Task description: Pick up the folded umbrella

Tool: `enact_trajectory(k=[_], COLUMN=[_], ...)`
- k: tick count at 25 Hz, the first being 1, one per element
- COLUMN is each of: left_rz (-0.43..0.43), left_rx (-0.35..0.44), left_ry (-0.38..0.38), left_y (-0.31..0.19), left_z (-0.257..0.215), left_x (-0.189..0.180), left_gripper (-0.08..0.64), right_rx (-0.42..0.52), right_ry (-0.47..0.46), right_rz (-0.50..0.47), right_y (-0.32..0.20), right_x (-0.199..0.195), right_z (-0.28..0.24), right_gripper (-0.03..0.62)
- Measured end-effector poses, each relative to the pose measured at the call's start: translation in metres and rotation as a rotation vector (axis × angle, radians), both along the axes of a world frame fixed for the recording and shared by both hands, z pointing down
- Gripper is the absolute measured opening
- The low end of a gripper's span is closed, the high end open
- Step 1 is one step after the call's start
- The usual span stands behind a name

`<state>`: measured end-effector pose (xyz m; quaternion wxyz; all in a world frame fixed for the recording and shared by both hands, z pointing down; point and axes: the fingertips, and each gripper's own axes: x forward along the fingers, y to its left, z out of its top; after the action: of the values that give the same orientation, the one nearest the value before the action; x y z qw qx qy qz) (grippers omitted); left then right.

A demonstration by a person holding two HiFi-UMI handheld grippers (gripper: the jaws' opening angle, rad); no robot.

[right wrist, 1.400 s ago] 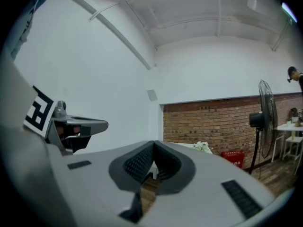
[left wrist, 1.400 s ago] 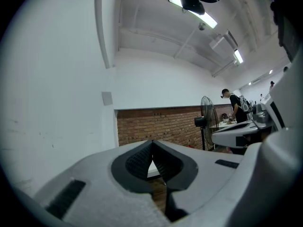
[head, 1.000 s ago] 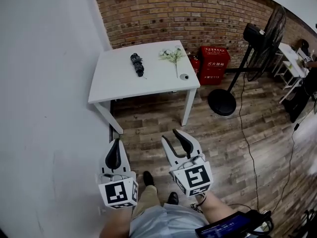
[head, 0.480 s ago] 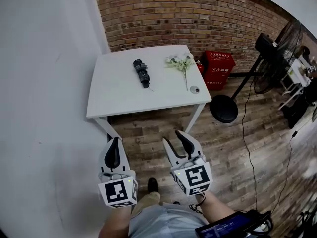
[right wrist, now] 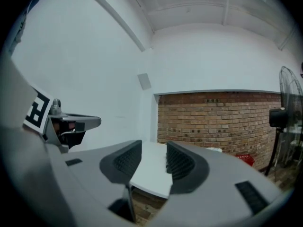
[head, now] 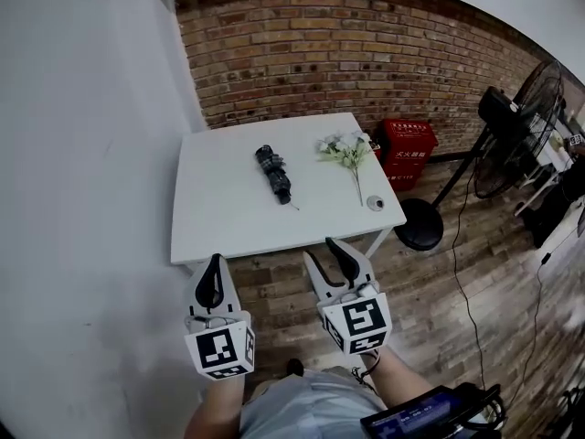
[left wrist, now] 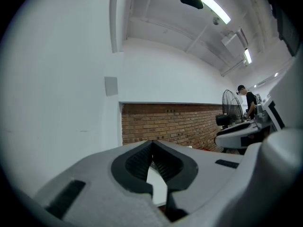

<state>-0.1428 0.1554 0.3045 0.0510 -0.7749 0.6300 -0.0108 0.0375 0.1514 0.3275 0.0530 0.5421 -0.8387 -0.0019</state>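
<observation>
The folded black umbrella (head: 273, 174) lies on the white table (head: 219, 213), near its middle, pointing away from me. Both grippers are held level in front of the table's near edge, well short of the umbrella. My left gripper (head: 214, 263) is shut with nothing in it; in the left gripper view its jaws (left wrist: 152, 144) meet at the tips. My right gripper (head: 324, 254) is open and empty; its jaws have just been opening a little. In the right gripper view the right gripper (right wrist: 154, 159) frames the table's (right wrist: 150, 176) corner in its gap.
A sprig of white flowers (head: 347, 149) and a small round object (head: 375, 204) lie on the table's right part. A standing fan (head: 512, 131) with a round base (head: 422, 225) and red boxes (head: 407, 143) stand to the right by the brick wall. A white wall runs along the left.
Both grippers have moved forward together toward the table, which now sits closer and lower in the head view. The left stays shut, the right open.
</observation>
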Motion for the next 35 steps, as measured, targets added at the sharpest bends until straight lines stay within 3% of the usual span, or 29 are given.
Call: enact_trajectory(k=[16, 27, 35], left_rz=[0.024, -0.02, -0.076], left_rx=[-0.06, -0.132, -0.125], left_ry=[-0.013, -0.069, -0.09], left_y=[-0.094, -0.199, -0.263], left_z=[0.033, 0.057, 0.047], left_x=[0.011, 0.038, 0.045], left_gripper=[0.006, 0.006, 0.006], right_rx=[-0.037, -0.108, -0.121], right_ry=[0.003, -0.042, -0.055], right_rz=[0.029, -0.039, -0.091], right_y=[-0.096, -0.212, -0.287], right_x=[0.01, 0.026, 0.027], right_z=[0.022, 0.05, 0.052], right_gripper=[0.172, 0.173, 0.173])
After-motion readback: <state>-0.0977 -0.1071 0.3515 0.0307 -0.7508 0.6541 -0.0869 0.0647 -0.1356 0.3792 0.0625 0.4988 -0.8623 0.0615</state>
